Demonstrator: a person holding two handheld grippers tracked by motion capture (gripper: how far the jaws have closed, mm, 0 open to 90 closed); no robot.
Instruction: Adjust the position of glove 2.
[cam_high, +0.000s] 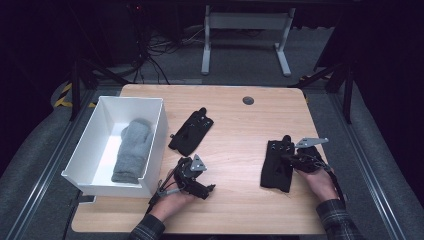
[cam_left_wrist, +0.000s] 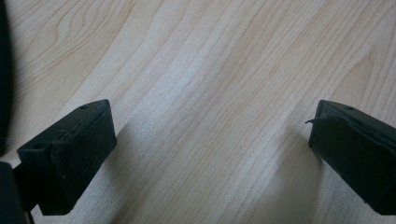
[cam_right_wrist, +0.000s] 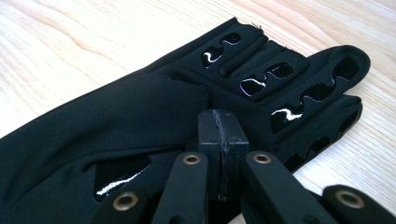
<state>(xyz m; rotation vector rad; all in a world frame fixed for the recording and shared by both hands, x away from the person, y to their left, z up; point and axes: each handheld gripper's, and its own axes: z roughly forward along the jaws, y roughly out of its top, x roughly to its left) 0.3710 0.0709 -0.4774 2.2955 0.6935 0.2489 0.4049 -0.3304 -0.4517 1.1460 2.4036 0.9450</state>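
On the right of the wooden table (cam_high: 240, 150) a black glove (cam_high: 276, 169) lies flat, its fingers pointing away from me. My right gripper (cam_high: 291, 159) rests at that glove's right edge. In the right gripper view its jaws are pressed together, shut, just above the black glove (cam_right_wrist: 140, 116) with glossy finger patches. My left gripper (cam_high: 204, 184) lies near the front edge, open, with bare wood between its jaws (cam_left_wrist: 210, 123). A second black glove (cam_high: 191, 132) lies mid-table, apart from both grippers. A grey mitten (cam_high: 132, 150) lies inside the white bin (cam_high: 159, 131).
The white bin stands at the table's left, overhanging the front left corner. A round dark grommet (cam_high: 248, 100) sits near the far edge. Behind the table stand white desk legs (cam_high: 205, 50) and floor cables (cam_high: 155, 55).
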